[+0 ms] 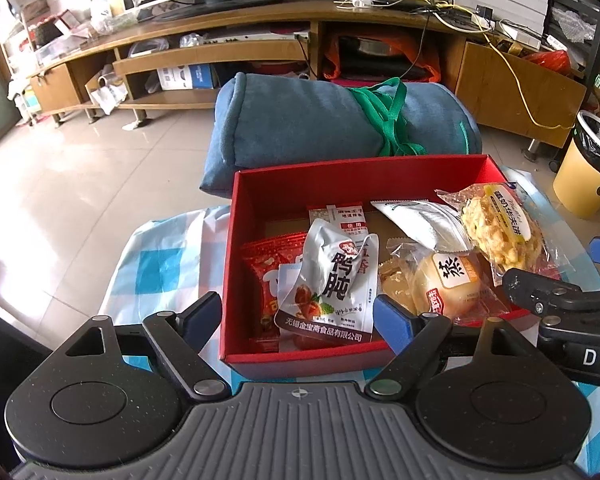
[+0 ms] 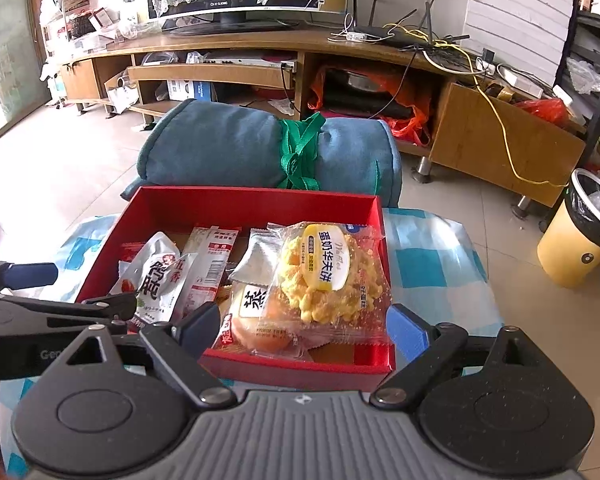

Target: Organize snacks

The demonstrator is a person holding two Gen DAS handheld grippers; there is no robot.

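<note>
Checkered tablecloth (image 1: pixel 156 268) carries red box (image 1: pixel 352 170) at 12 o'clock of left gripper (image 1: pixel 298 314), jaws spread, empty; right view: snack packets (image 2: pixel 324 276) all boxed, right gripper (image 2: pixel 304 328) released astride near wall, task looks nearly done.

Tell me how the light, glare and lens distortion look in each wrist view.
Left wrist view: daylight from the left blows out the tiled floor; fisheye bends the TV stand; the red box and snack packets stay sharp. Right wrist view: glare on the waffle packet wrapper, window side overexposed, corners darkened, no motion blur.
</note>
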